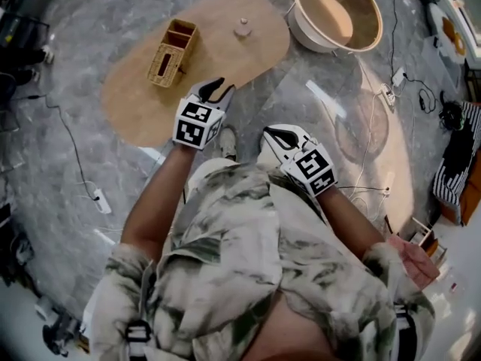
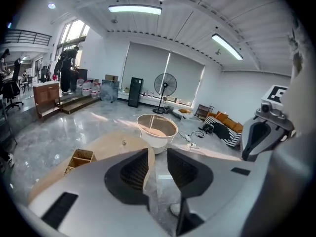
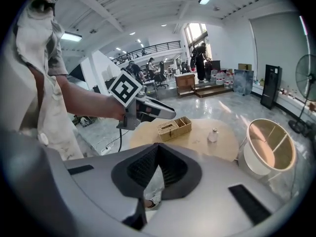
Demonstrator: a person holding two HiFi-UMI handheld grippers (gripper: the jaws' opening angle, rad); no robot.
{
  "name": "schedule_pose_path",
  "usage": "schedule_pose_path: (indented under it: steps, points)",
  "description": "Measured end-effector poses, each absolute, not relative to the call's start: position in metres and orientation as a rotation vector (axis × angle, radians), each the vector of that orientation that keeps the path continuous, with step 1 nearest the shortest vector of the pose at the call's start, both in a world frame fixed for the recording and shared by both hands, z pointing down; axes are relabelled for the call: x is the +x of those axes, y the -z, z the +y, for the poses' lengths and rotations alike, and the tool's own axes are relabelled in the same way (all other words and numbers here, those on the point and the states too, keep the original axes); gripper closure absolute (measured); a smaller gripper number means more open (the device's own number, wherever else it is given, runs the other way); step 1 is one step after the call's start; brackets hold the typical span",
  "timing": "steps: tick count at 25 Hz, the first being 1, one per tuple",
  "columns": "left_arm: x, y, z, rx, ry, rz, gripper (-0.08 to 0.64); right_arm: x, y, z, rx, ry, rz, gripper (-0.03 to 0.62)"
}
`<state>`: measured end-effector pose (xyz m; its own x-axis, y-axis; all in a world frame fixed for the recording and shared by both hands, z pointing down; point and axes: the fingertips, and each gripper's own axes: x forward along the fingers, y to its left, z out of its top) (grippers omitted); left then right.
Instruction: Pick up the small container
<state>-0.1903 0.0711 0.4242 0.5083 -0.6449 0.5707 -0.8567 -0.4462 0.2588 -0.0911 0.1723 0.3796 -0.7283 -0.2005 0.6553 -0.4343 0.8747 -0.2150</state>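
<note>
The person stood over a low wooden tabletop (image 1: 131, 100) on the shiny grey floor (image 1: 68, 164), with a gripper in each hand.

The small container (image 1: 242, 28) stood upright on the tabletop, close to its far edge. It stood by itself with bare wood all around it. A woven basket (image 1: 172, 53) with little boxes inside sat near the left edge of the tabletop, well apart from the small container. A big round white tub (image 1: 307, 36) stood on the floor just past the right edge of the tabletop.

The left gripper (image 1: 216, 89) was up in the air by the near edge of the tabletop and pointed toward the far side. Its two jaws stood a little way apart. Nothing was between them, and I could see only floor through the gap. It was well apart from the small container and did not touch the basket.

The right gripper (image 1: 278, 135) was held close to the person's body, back from the tabletop. Its jaws were pressed together at the tips, with nothing in them. It touched nothing.

From the right gripper view the small container (image 3: 213, 135) showed on the tabletop between the basket (image 3: 174, 127) and the tub (image 3: 254, 164), with the left gripper (image 3: 165, 113) in the air in front of the basket.
</note>
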Motion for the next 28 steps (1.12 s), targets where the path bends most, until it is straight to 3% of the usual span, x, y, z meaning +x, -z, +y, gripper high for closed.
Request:
schedule_pose_path:
  steps: [28]
  points:
    - [-0.162,-0.658,-0.214,1.892,-0.697,-1.416,0.373,-0.018,-0.520,-0.075,0.259,-0.660,-2.242,0.572]
